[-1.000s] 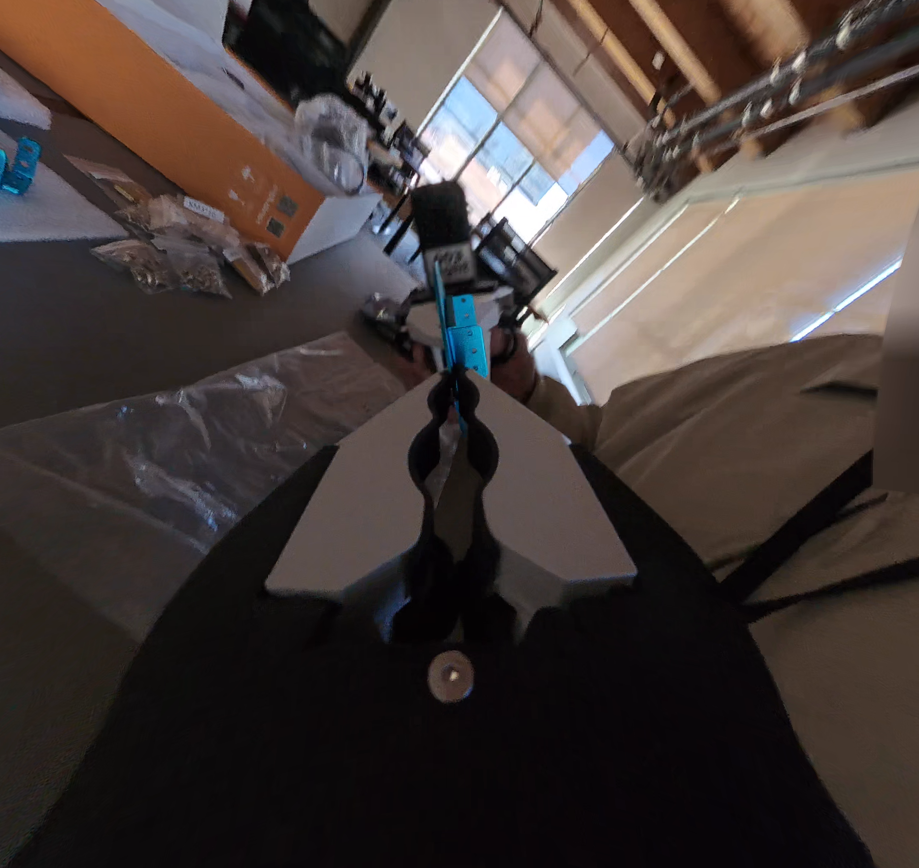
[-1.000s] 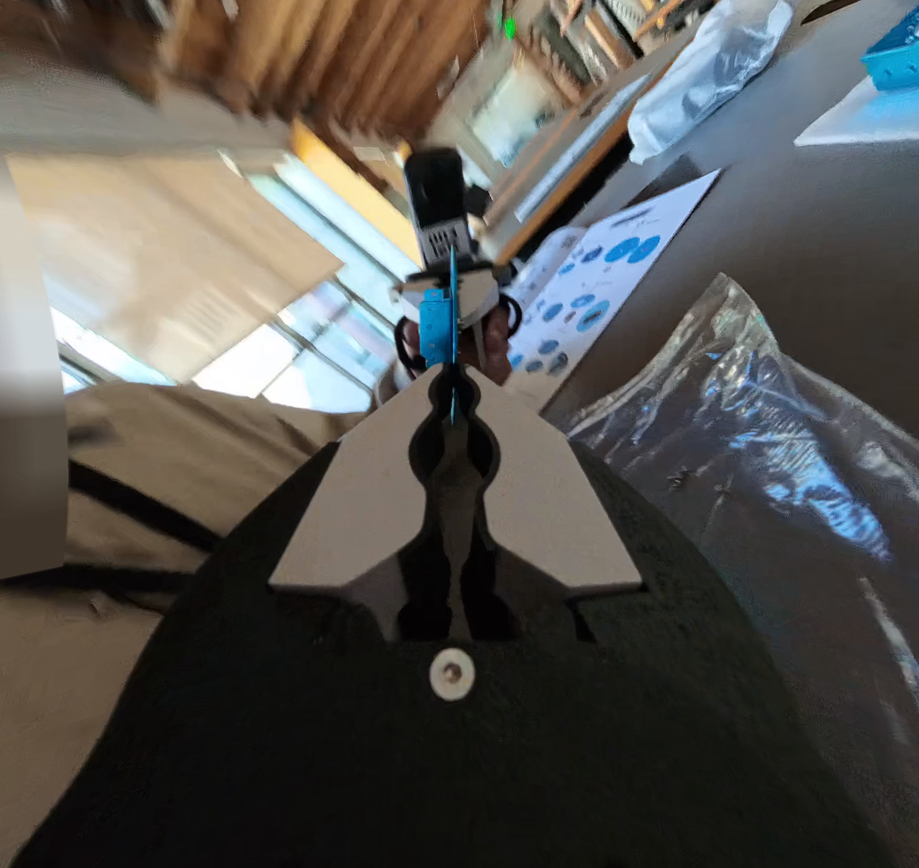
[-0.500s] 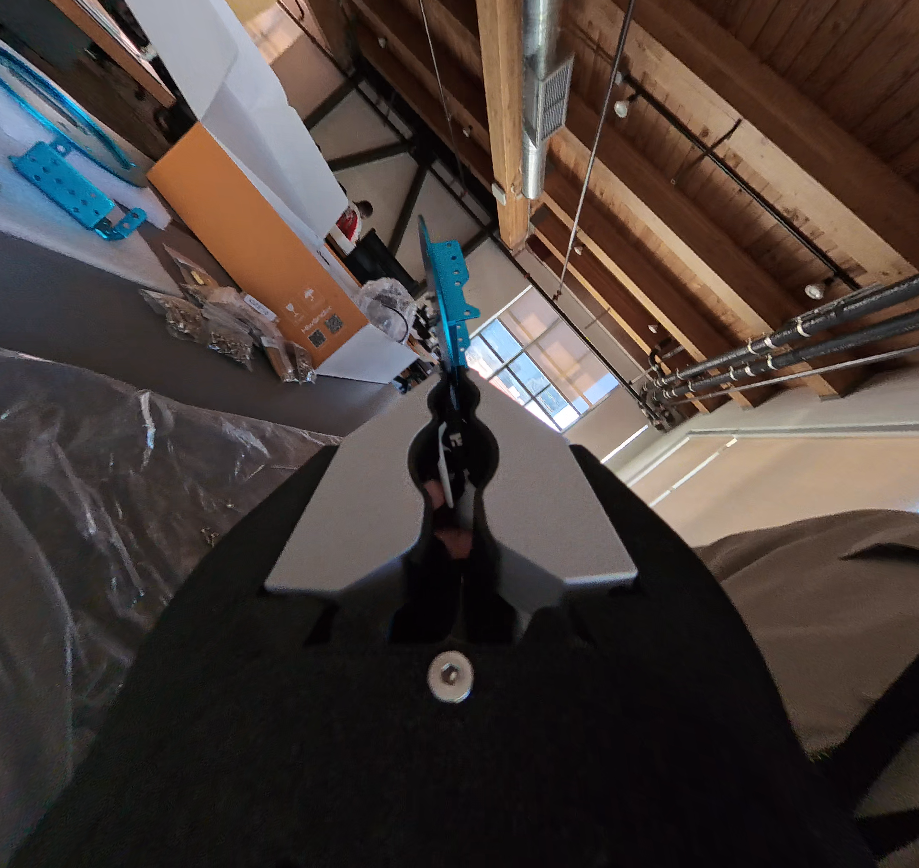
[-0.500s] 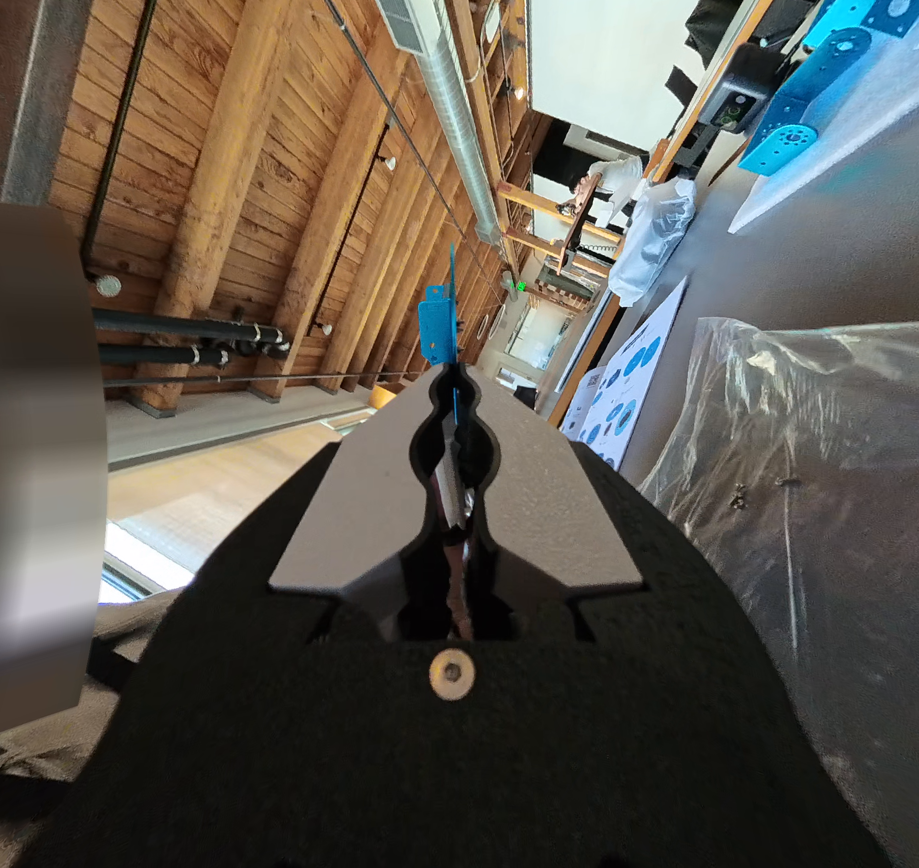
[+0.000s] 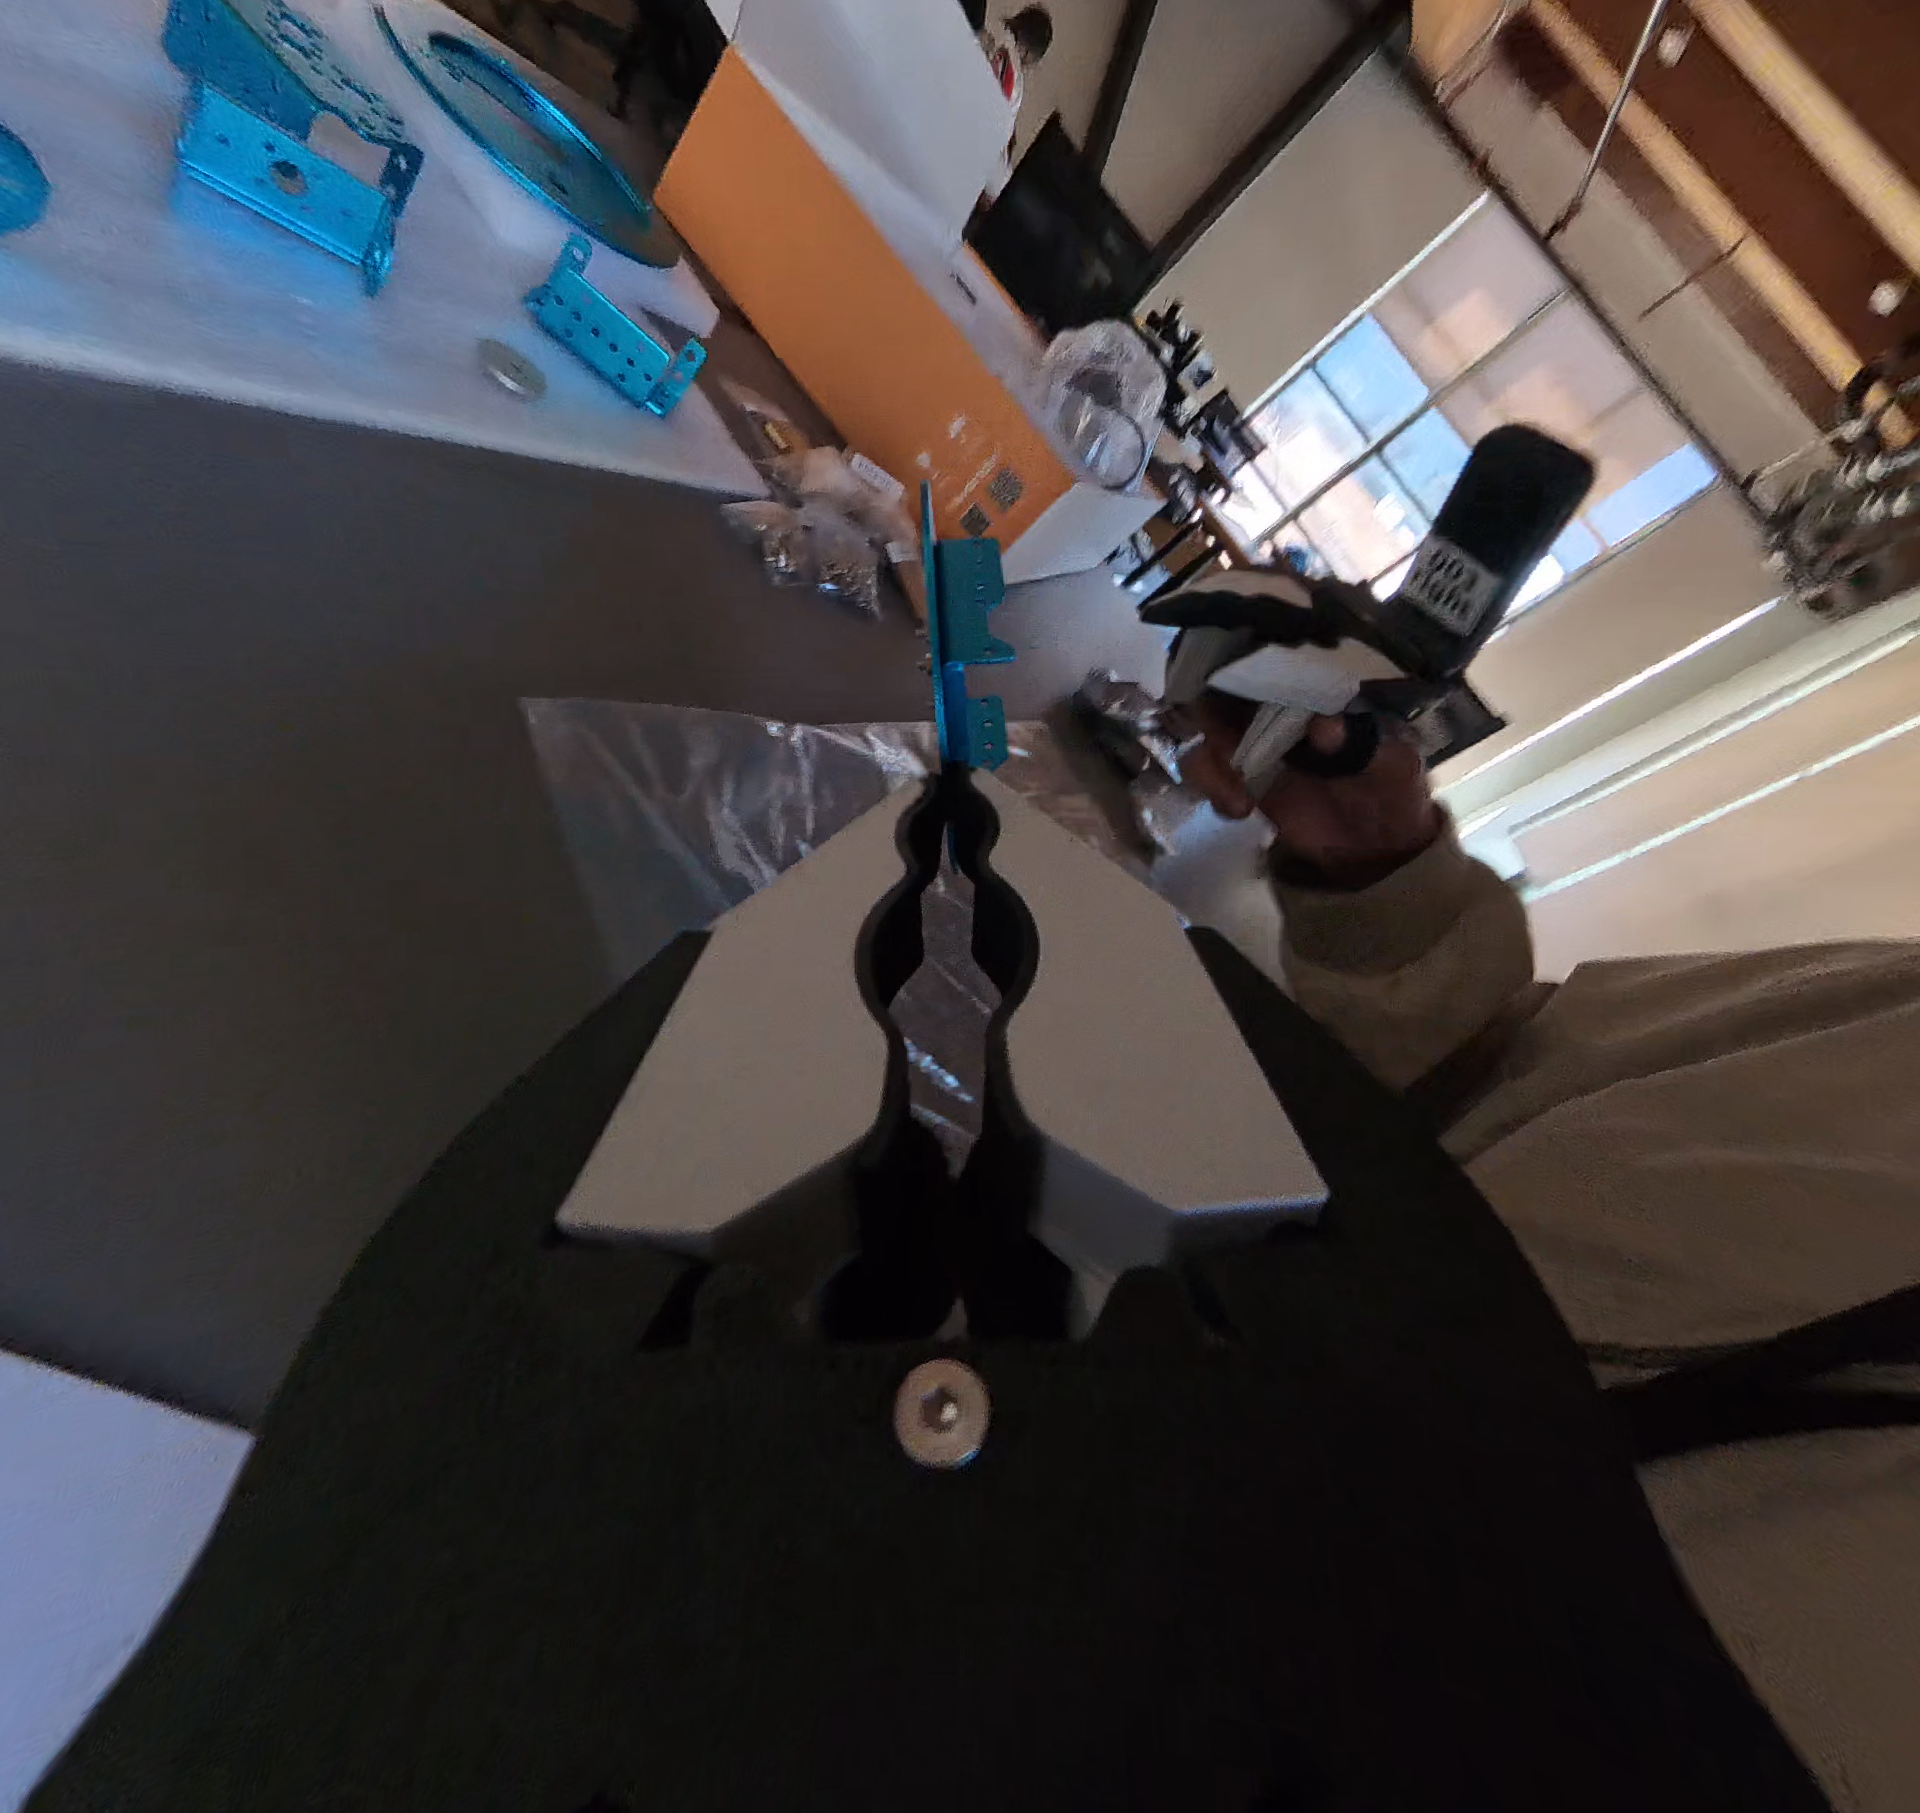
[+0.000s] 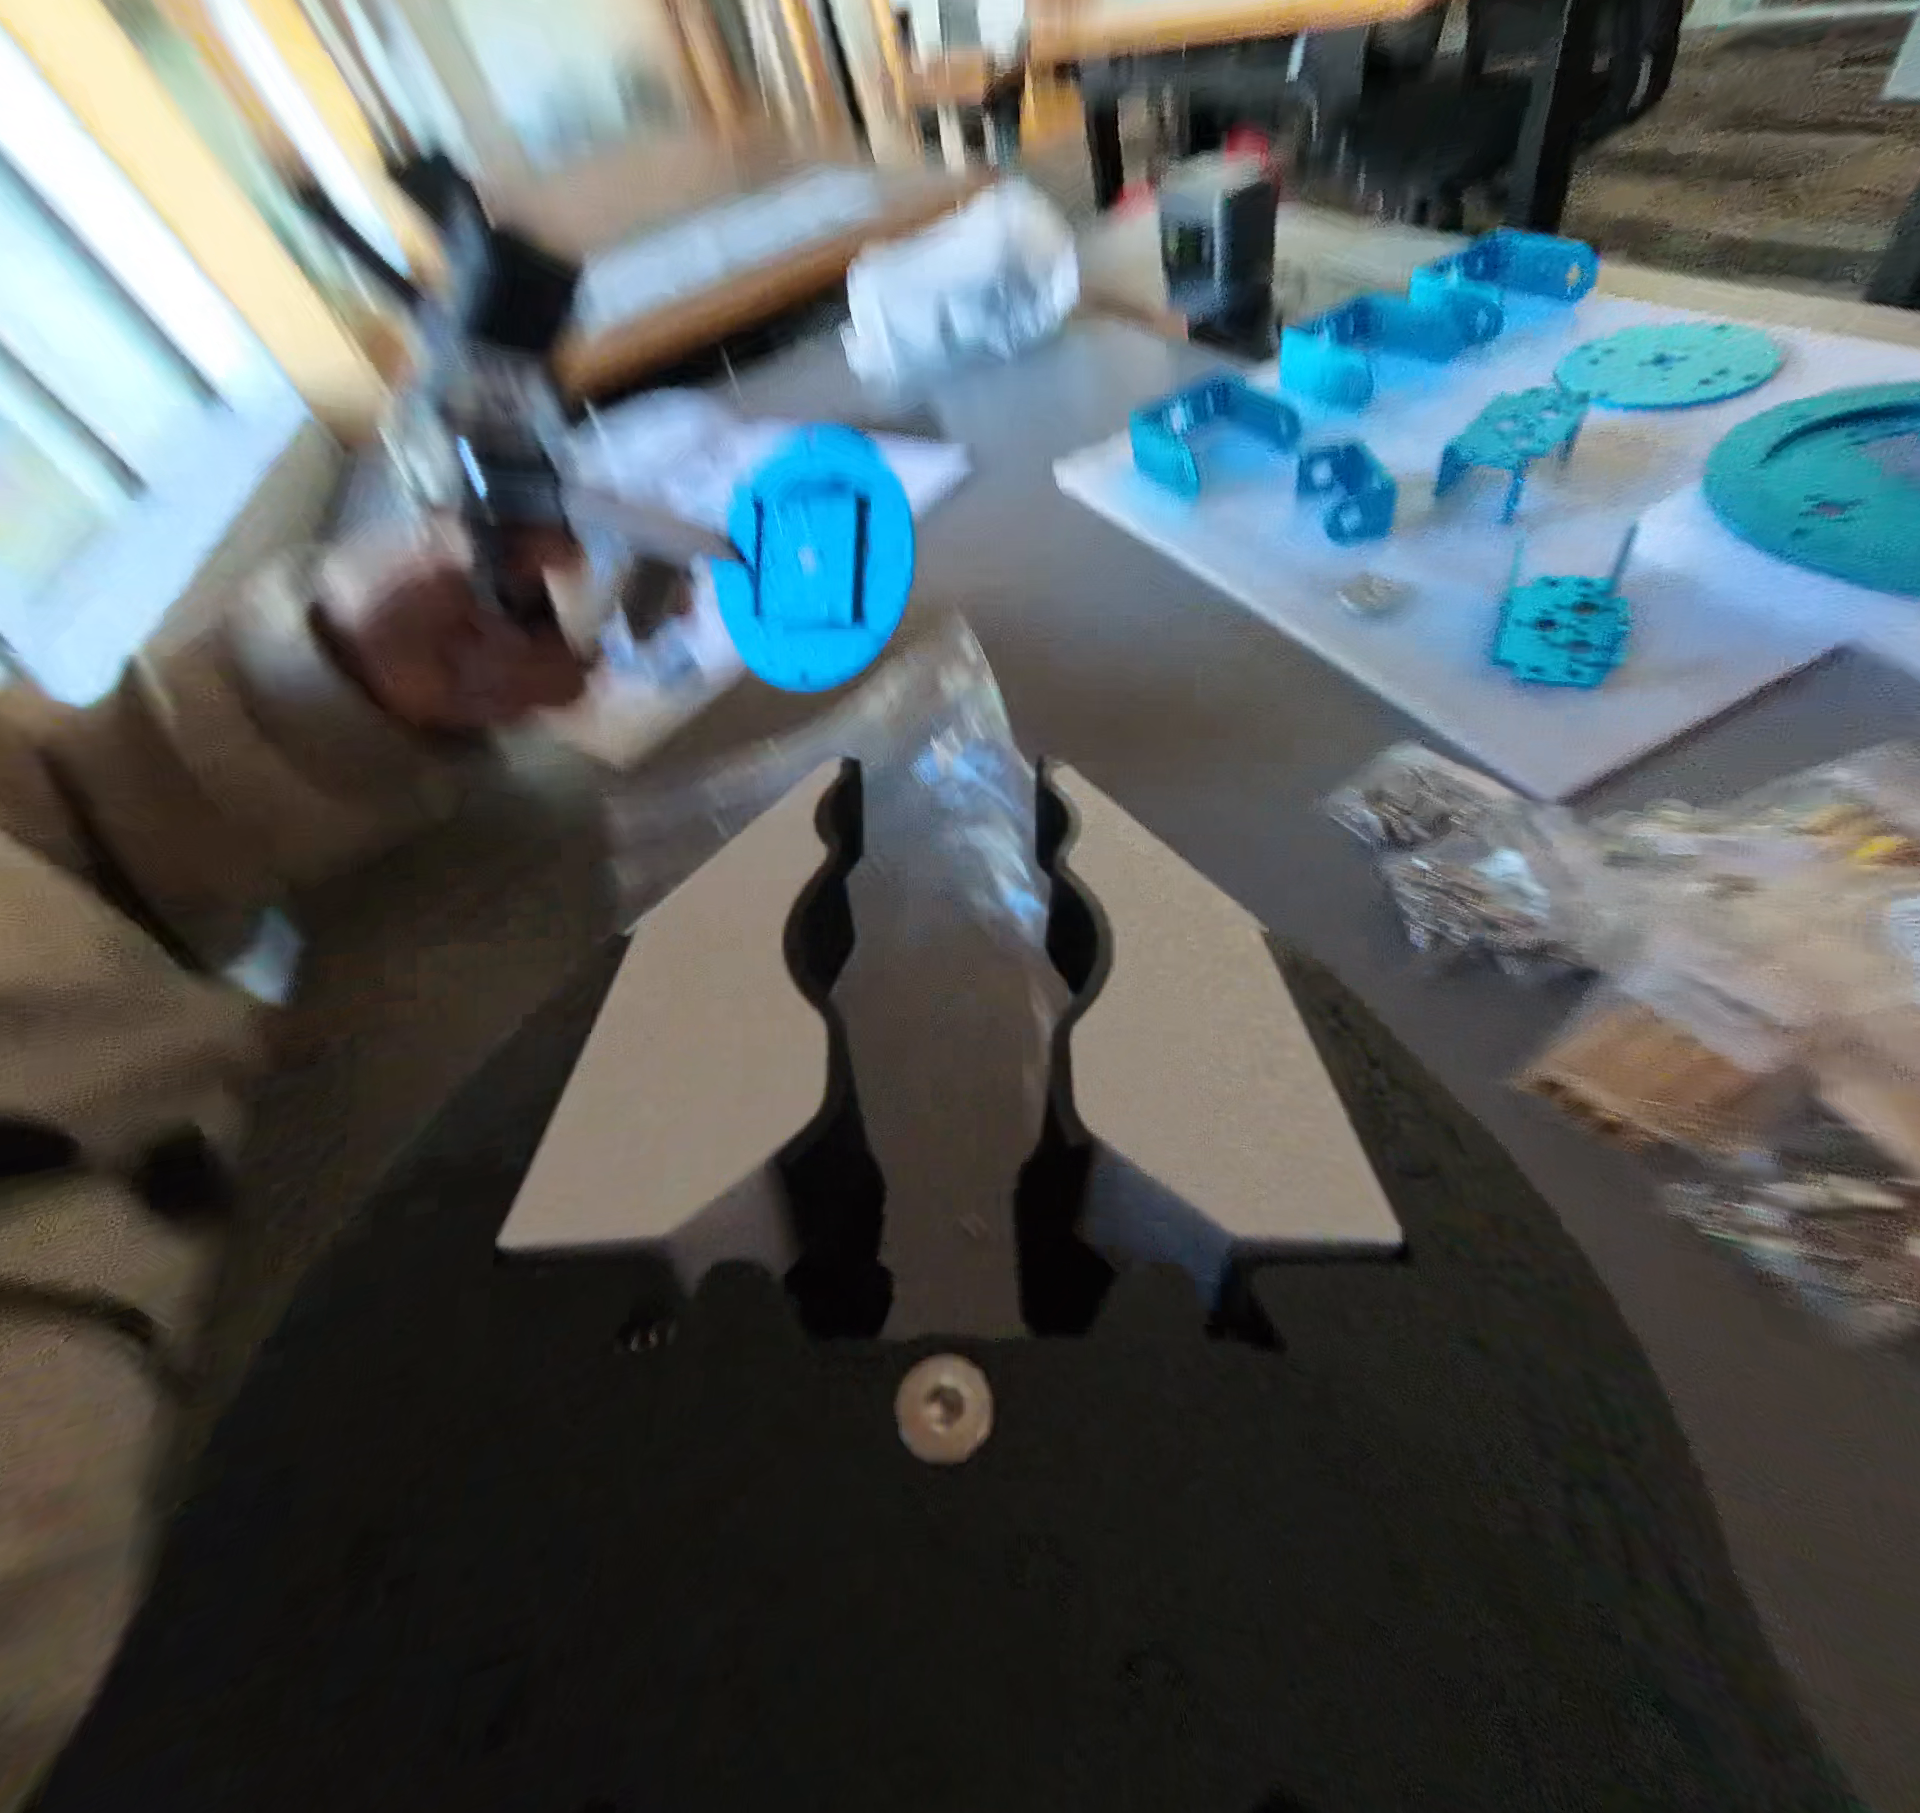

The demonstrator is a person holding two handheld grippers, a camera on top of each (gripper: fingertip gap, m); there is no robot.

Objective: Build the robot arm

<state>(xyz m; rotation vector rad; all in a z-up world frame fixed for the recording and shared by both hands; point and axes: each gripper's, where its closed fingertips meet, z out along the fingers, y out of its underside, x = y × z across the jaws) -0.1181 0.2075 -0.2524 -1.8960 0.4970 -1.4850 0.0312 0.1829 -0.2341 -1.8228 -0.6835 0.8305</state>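
Note:
My left gripper (image 5: 951,789) is shut on the edge of a blue metal disc with a bracket on it (image 5: 964,636), which I see edge-on and raised above the dark table. In the right wrist view the disc (image 6: 817,558) faces the camera, held by the blurred left gripper (image 6: 717,545) in a hand. My right gripper (image 6: 948,776) is open and empty, a short way from the disc and above a clear plastic bag (image 6: 971,797). It also shows in the left wrist view (image 5: 1195,651), off to the right of the disc.
A white board (image 6: 1434,683) carries several loose blue brackets (image 6: 1210,433) and blue rings. Bags of small hardware (image 6: 1486,870) lie at the right. An orange and white box (image 5: 862,236) stands behind. The person's beige sleeve (image 5: 1392,942) is near.
Both grippers held the blue part between them. The right gripper has now let go, opened and drawn back. Both views have swung down from the ceiling toward the table.

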